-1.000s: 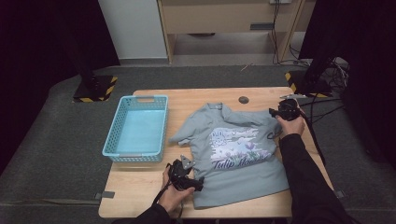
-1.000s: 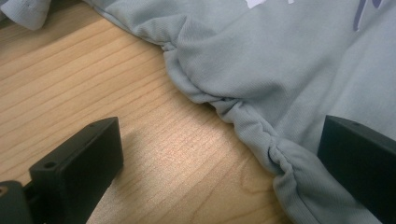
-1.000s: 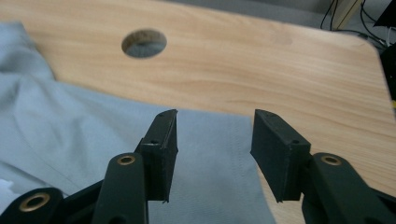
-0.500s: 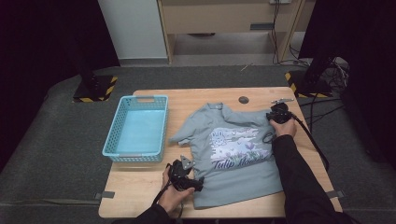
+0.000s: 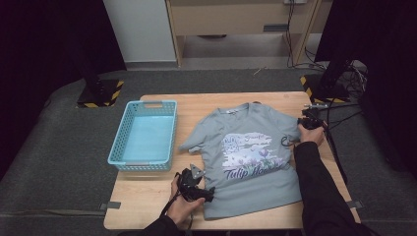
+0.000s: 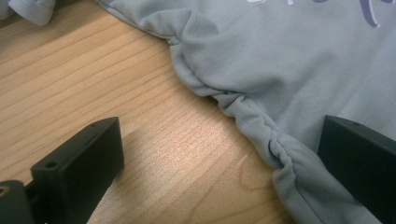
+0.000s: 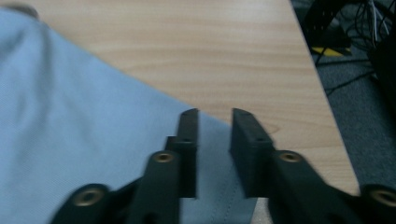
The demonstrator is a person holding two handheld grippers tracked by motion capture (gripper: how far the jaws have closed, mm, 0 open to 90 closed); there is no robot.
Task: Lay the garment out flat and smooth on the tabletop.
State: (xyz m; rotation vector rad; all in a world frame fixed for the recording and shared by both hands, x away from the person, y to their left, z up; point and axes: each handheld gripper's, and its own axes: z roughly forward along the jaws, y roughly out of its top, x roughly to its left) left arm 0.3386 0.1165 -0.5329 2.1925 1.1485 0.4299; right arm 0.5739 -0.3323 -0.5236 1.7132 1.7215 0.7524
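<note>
A grey T-shirt (image 5: 246, 152) with a purple "Tulip" print lies face up on the wooden table (image 5: 147, 196). My left gripper (image 5: 209, 193) rests at the shirt's near left hem. In the left gripper view it (image 6: 217, 126) is wide open, with the bunched hem (image 6: 261, 126) lying between the jaws and not pinched. My right gripper (image 5: 309, 122) sits at the right sleeve's edge. Its jaws (image 7: 215, 114) have just been opening and stand a narrow gap apart. The sleeve cloth (image 7: 70, 116) lies flat under them, with nothing pinched.
A light blue plastic basket (image 5: 145, 135) stands on the table's left part. Bare wood lies between it and the shirt. The table's right edge (image 7: 327, 107) is close to my right gripper, with cables and a black stand (image 5: 334, 78) on the floor beyond.
My right gripper moved inward over the shirt's shoulder, then back out to the sleeve's edge and slightly lower. The left gripper stayed put.
</note>
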